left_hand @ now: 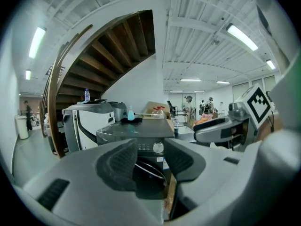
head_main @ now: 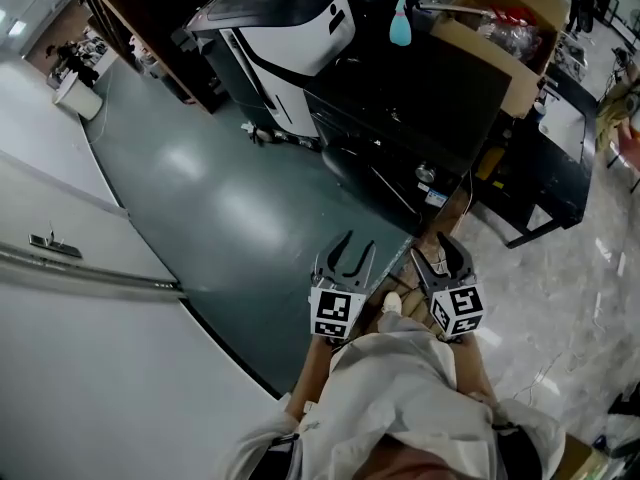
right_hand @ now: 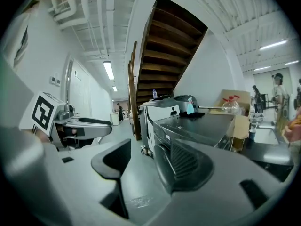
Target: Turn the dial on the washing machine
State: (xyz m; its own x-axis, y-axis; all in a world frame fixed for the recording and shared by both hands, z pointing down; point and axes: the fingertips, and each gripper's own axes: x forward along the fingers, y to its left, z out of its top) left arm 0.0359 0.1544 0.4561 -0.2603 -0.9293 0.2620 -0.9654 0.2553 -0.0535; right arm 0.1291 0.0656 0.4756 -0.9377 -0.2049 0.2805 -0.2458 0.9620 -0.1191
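Observation:
The dark washing machine (head_main: pixel 400 108) stands ahead of me on the floor, and its round silver dial (head_main: pixel 426 173) shows on the front panel. In the left gripper view the dial (left_hand: pixel 158 148) appears in the gap between the jaws, still some way off. My left gripper (head_main: pixel 352 253) is open and empty, well short of the machine. To its right my right gripper (head_main: pixel 440 258) is partly open with nothing in it. The right gripper view shows the washing machine (right_hand: pixel 197 126) behind the right pad, its dial hidden.
A white and black machine (head_main: pixel 285 28) stands left of the washer. On the washer's top are a blue spray bottle (head_main: pixel 400 20) and a cardboard box (head_main: pixel 505 28). A black table (head_main: pixel 545 168) is at the right, a white wall (head_main: pixel 80 298) at the left, and a wooden staircase (left_hand: pixel 117 46) behind.

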